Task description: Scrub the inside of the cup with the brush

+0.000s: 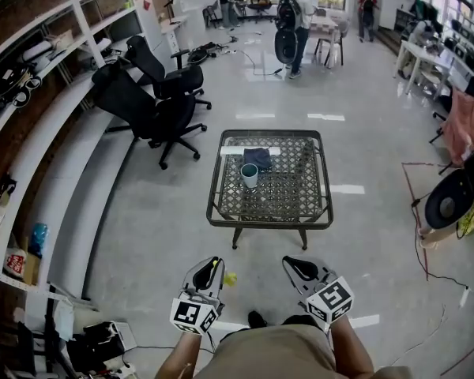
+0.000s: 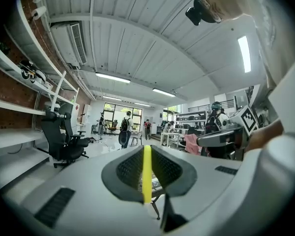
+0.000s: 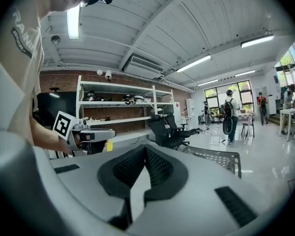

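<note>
The cup (image 1: 249, 175) stands upright on the left half of the lattice worktop (image 1: 268, 222), just on the near side of a dark cloth (image 1: 257, 158). Both tools hang over the floor (image 1: 142, 212), well short of the worktop. The left hand-held gripper (image 1: 212, 266) is clenched on the thin yellow handle of the brush (image 2: 146, 173); the small yellow-green knob to its right is probably the bristle end. The right hand-held gripper (image 1: 295, 264) is clenched with nothing in it.
</note>
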{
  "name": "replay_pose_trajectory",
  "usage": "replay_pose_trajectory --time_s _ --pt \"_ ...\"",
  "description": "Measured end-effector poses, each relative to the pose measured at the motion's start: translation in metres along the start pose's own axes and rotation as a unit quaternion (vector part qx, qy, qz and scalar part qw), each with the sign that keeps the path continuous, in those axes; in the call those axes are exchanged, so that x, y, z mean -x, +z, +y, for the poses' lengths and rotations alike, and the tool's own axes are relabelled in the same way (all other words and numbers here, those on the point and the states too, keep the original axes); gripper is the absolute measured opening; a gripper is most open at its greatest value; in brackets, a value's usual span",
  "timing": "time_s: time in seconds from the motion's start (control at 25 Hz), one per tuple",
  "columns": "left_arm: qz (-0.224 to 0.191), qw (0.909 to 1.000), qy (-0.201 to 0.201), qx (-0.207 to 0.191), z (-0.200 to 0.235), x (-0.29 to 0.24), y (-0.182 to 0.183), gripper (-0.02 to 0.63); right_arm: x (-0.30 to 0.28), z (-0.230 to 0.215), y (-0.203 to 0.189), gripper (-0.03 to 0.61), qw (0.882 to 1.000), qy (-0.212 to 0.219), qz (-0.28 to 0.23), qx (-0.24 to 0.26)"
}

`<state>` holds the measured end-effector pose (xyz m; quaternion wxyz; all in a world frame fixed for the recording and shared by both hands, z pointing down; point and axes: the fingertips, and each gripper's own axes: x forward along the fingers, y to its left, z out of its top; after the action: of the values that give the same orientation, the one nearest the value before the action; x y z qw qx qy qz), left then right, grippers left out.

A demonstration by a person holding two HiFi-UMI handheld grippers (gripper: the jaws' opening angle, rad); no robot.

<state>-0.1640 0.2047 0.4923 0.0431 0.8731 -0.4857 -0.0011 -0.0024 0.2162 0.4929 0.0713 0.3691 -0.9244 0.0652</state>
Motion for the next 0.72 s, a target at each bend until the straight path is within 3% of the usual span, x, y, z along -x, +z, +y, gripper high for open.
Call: replay_pose_trajectory --time_s 0.28,0.72 --pt "0.004 0.9994 -0.012 0.032 0.03 -0.019 -0.002 0.052 -0.019 -0.008 -0.007 0.015 1.0 -0.021 0.016 -0.011" --pt "0.022 0.9996 0.007 0.013 0.056 -0.073 -0.004 0.052 -0.06 -0.065 -0.009 0.015 1.0 -0.003 0.023 -0.009"
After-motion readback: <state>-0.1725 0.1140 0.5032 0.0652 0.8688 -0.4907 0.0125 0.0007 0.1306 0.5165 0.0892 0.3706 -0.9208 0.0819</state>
